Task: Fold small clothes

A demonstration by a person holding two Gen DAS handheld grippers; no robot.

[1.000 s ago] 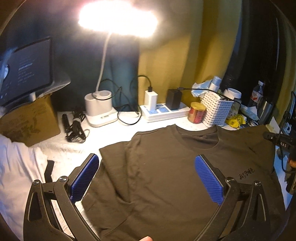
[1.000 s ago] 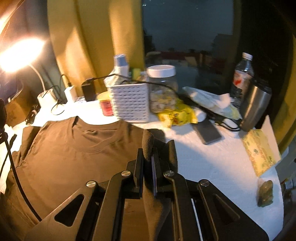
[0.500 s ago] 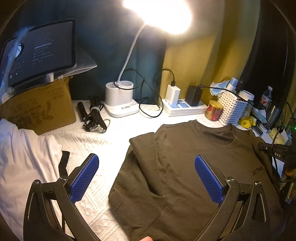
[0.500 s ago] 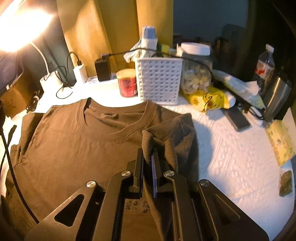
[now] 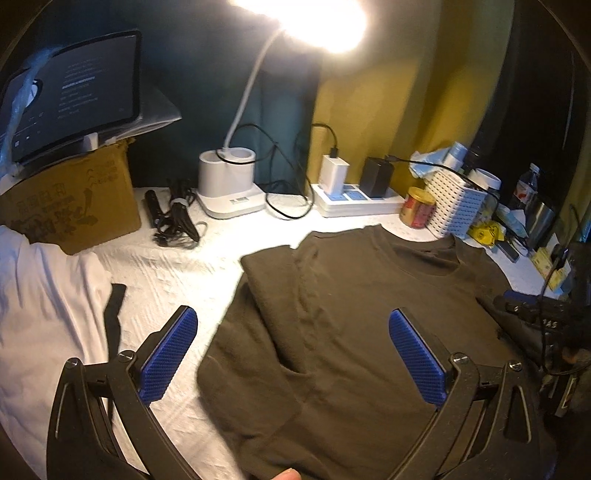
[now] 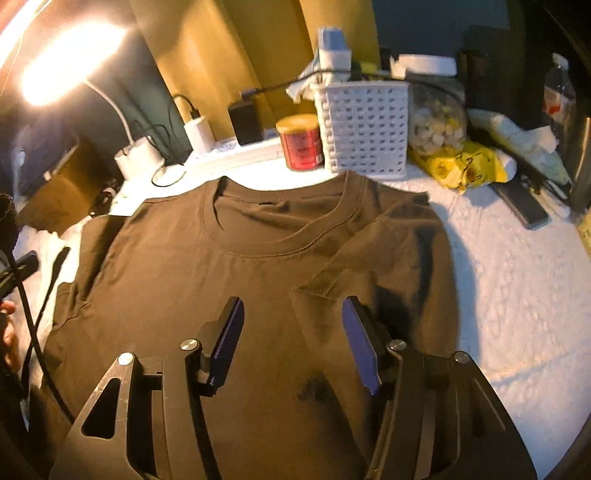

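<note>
Brown t-shirt (image 6: 207, 295) flat (both sleeves folded in), right tongs (image 6: 291, 339) parted above

Dim room; desk lamp (image 5: 314, 22) glares harshly, edges bend darkly, background perhaps slightly blurred.

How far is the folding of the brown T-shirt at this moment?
Done: both sleeves of the brown T-shirt lie folded inward over the body, the right sleeve and the left sleeve. In hand: nothing; the right gripper and the left gripper are both open above the cloth. Left: the body is not yet folded over; the collar and the full front lie flat.
</note>
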